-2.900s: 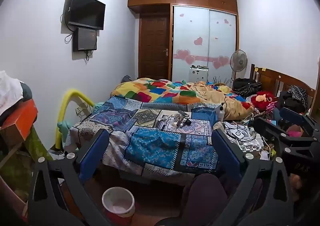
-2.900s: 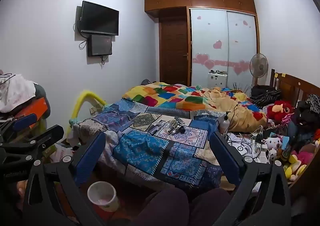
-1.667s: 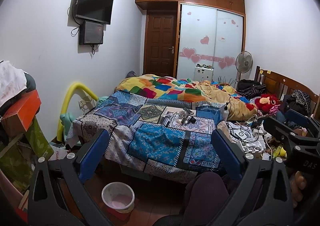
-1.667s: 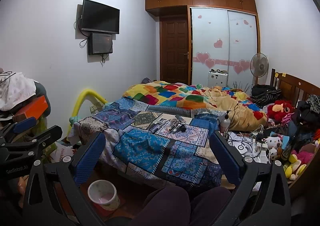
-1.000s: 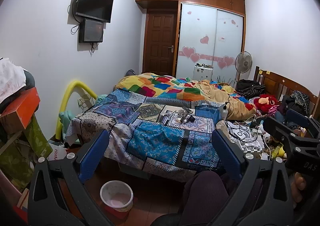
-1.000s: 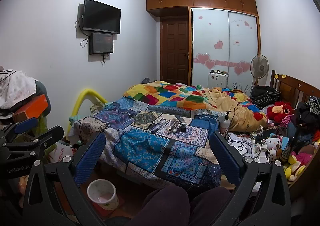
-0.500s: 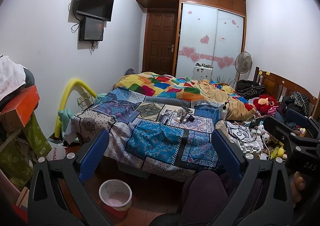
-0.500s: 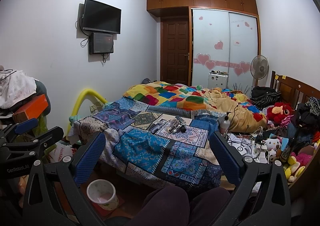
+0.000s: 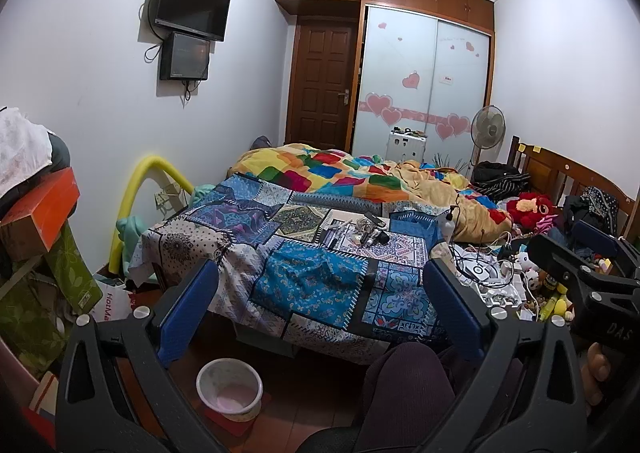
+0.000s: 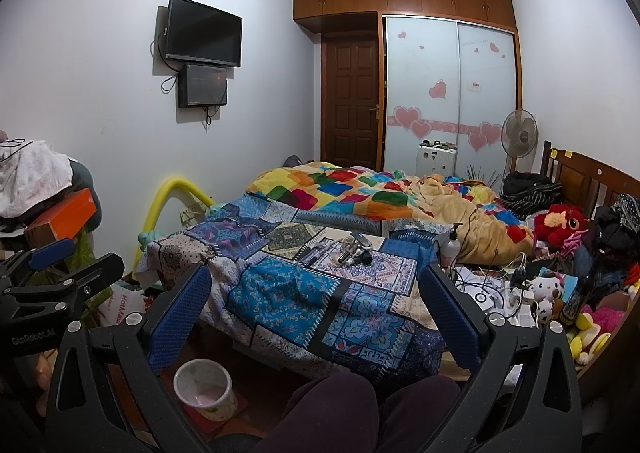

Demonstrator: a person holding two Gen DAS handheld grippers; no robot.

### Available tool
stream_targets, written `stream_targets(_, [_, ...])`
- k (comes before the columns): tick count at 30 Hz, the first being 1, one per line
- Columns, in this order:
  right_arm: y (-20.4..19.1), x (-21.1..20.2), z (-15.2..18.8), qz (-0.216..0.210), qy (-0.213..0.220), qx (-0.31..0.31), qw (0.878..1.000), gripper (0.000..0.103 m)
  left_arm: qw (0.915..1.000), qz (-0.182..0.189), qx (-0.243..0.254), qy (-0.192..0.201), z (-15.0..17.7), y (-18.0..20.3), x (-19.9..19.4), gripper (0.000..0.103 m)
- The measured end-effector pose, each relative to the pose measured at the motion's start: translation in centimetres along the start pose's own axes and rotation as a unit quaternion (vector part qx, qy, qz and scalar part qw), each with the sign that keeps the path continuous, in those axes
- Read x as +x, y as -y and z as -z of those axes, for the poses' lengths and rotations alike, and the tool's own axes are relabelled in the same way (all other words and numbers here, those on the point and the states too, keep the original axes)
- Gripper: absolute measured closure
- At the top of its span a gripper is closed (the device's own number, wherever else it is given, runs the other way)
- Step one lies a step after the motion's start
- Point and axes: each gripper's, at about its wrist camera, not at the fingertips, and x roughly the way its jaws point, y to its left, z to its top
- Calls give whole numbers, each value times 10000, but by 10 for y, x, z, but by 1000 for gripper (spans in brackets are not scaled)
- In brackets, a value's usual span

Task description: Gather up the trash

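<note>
Both claws are hanging wide open with nothing between their blue-padded fingers, facing down the length of a cluttered bedroom. The left claw (image 9: 320,305) is framing the foot of the bed with the blue patchwork cover (image 9: 312,281), and the right claw (image 10: 316,307) is sitting just beside it, showing almost the same scene. A small white round plastic bin with a pinkish bottom (image 9: 229,390) is standing on the reddish floor below the foot of the bed, partly on a red mat, close to the left claw's left finger. A scatter of small dark and silver objects (image 10: 354,251) is lying on the patterned cover near the middle of the bed; what they are is too small to tell. A person's knees in dark maroon fabric (image 10: 352,413) are showing at the bottom of both views. Tangled white cables and plush toys (image 10: 544,293) are crowding the right side of the bed.
</note>
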Motion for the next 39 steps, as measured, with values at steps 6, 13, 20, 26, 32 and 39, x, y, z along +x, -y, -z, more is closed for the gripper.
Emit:
stream_targets(6, [1,1,1,-10,-34,0,10000,0,10000,12,-19,5,2,0,0,0])
stream_targets(13, [5,18,2,-25,-151,36,9999,0,9999,-73,-52,63,3,13,10,0])
stream_targets(20, [15,36,-11,172,-106,-29,9998,0,9997,122,-175,105,-28,19,41,0])
stream_targets(26, [33,74,-27,269,-256,53,9993,0,9996,230,-123,-88,-53,25,93,0])
stream_targets(32, [59,126,-34,351,-545,181,9977,0,9986,287,-103,-425,-74,23,164,9])
stream_targets(39, [90,184,-31,495,-849,193,9950,0,9954,368,-70,-887,-84,34,245,12])
